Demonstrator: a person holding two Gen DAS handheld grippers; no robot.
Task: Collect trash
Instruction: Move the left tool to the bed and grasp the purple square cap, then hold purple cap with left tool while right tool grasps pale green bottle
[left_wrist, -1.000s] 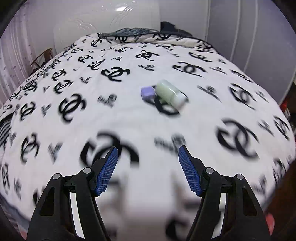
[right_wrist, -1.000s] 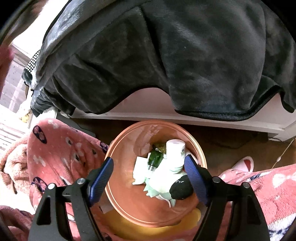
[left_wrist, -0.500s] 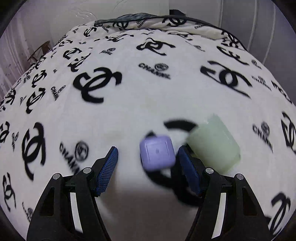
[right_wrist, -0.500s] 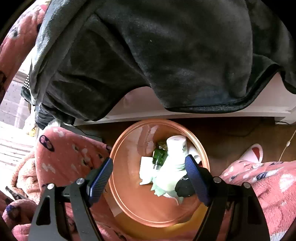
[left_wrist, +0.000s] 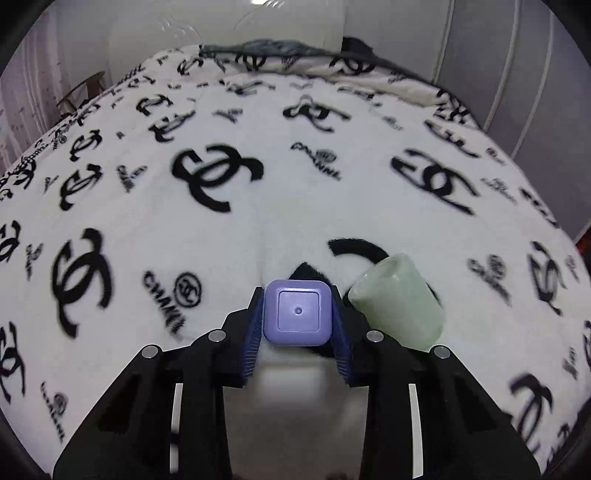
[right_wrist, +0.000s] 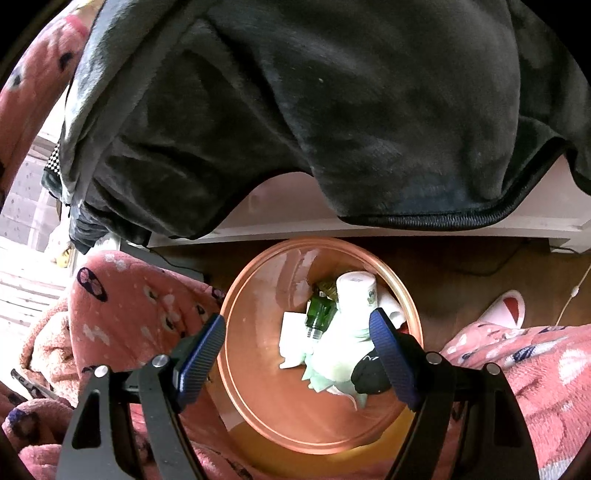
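Left view only: left tongs (left_wrist: 297, 325) clenched on square lilac plastic cap (left_wrist: 297, 312) on logo-print bed blanket (left_wrist: 229, 229); pale green jar (left_wrist: 397, 301) just beside. Right view: right tongs (right_wrist: 297, 360) released above trash-filled copper-coloured round bin (right_wrist: 258, 387).

A logo-printed white blanket (left_wrist: 258, 206), a dark fleece throw (right_wrist: 332, 110) and a pink slipper (right_wrist: 508, 308)

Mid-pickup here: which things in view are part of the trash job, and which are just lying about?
Job:
- purple square cap, clamped in left tool
- pale green jar beside it
- orange bin holding trash
- right tool, open above bin

Lying about:
- logo blanket
- dark blanket
- slipper
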